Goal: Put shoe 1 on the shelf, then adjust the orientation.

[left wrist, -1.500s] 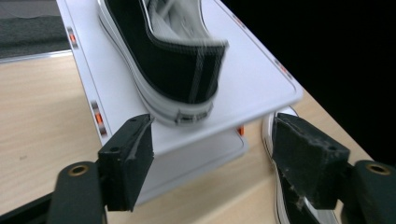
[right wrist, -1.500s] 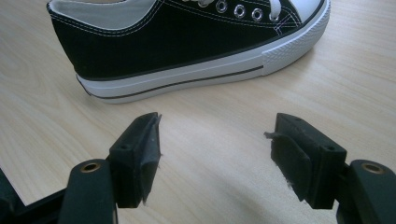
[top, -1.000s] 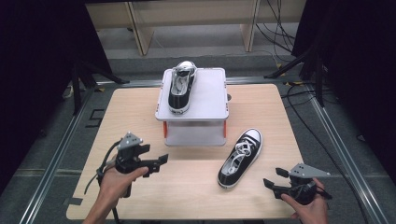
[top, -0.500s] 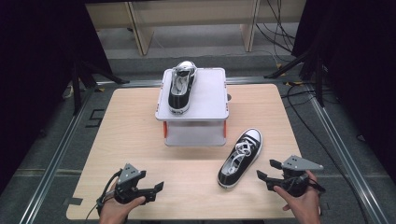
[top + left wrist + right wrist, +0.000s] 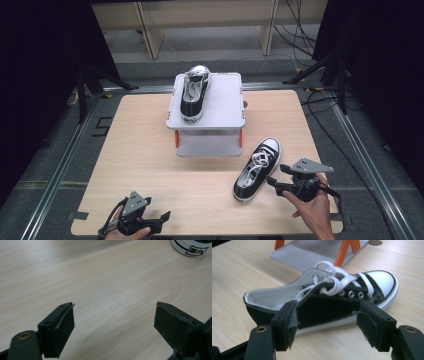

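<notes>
High view: left gripper (image 5: 162,218) at table's (image 5: 140,150) near edge, hand cut off; right gripper (image 5: 278,176) beside sneaker (image 5: 257,162), jaws apart. Left gripper view: jaws just opened wide, empty; sneaker heel cropped. Right gripper view: sneaker's side partly hidden behind open jaws.

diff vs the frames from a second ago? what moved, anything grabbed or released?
The left gripper pulled back to the table's near edge, its jaws just opening wider with nothing between them. The right gripper edged in beside the black-and-white canvas sneaker on the light wooden table, open, not gripping it. Nothing grabbed or released. Unchanged: that sneaker, the other black-and-white sneaker on the grey two-tier stand with orange legs.
</notes>
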Motion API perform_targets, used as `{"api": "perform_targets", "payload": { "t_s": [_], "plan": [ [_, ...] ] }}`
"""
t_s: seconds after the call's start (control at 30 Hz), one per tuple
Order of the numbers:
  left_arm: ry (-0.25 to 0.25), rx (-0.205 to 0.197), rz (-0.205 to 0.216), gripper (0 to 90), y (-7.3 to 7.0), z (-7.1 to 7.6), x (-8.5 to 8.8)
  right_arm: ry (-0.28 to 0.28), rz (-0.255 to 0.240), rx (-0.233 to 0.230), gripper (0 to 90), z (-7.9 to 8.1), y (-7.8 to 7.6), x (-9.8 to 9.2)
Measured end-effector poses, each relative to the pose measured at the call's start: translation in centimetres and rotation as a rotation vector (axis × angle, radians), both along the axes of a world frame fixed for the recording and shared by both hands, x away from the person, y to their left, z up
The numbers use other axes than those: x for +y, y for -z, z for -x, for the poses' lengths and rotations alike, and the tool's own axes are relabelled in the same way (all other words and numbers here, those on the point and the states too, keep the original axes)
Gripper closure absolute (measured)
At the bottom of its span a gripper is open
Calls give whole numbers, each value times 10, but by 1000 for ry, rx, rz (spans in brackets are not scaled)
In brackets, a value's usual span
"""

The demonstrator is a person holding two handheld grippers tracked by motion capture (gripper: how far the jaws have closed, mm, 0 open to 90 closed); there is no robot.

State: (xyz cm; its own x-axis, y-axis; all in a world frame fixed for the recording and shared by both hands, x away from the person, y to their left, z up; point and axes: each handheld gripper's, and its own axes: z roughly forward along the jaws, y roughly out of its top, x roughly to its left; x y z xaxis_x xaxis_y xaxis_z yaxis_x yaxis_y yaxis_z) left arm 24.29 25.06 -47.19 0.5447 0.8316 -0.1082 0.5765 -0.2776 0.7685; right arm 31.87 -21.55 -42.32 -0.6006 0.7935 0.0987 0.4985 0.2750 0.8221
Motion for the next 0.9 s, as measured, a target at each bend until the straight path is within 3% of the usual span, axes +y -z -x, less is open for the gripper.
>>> {"api": "perform_targets", "payload": {
  "t_s": [0.03, 0.1, 0.13, 0.23, 0.33, 0.37, 0.43, 0.53, 0.63, 0.67, 0.77, 0.8, 0.9],
  "plan": [
    [-7, 1, 17, 158, 1, 1, 0, -8, 5, -11, 343, -2, -3, 3],
    [-8, 2, 3, 157, 1, 1, 3, -7, 8, -19, 342, -4, -4, 5],
    [-18, 2, 17, 157, 1, 3, 4, -3, 1, 11, 342, -5, -6, 11],
    [-19, 5, 5, 158, 2, 2, 5, -1, 26, 8, 332, -10, -7, 18],
    [-14, 10, 6, 158, 3, 2, 4, 2, 17, 24, 313, -17, -5, 25],
    [-1, 5, -12, 158, 3, 2, 4, 13, 27, 33, 306, -18, -5, 28],
    [3, 8, 8, 157, 4, 2, 3, 29, 32, 37, 300, -21, -3, 32],
    [-3, 18, 0, 158, 4, 3, 3, 37, 21, 64, 288, -25, 0, 38],
    [-2, 16, 3, 158, 4, 3, 2, 45, 60, 87, 272, -27, 2, 44],
    [2, 14, -8, 158, 4, 3, 2, 74, 79, 96, 269, -28, 4, 47],
    [13, 14, -29, 158, 4, 1, 2, 61, 101, 89, 276, -32, 7, 48],
    [7, 25, -8, 158, 6, 2, 1, 68, 123, 97, 318, -34, 10, 51],
    [10, 30, -14, 158, 6, 2, 2, 55, 136, 109, 364, -36, 14, 51]
  ]
}}
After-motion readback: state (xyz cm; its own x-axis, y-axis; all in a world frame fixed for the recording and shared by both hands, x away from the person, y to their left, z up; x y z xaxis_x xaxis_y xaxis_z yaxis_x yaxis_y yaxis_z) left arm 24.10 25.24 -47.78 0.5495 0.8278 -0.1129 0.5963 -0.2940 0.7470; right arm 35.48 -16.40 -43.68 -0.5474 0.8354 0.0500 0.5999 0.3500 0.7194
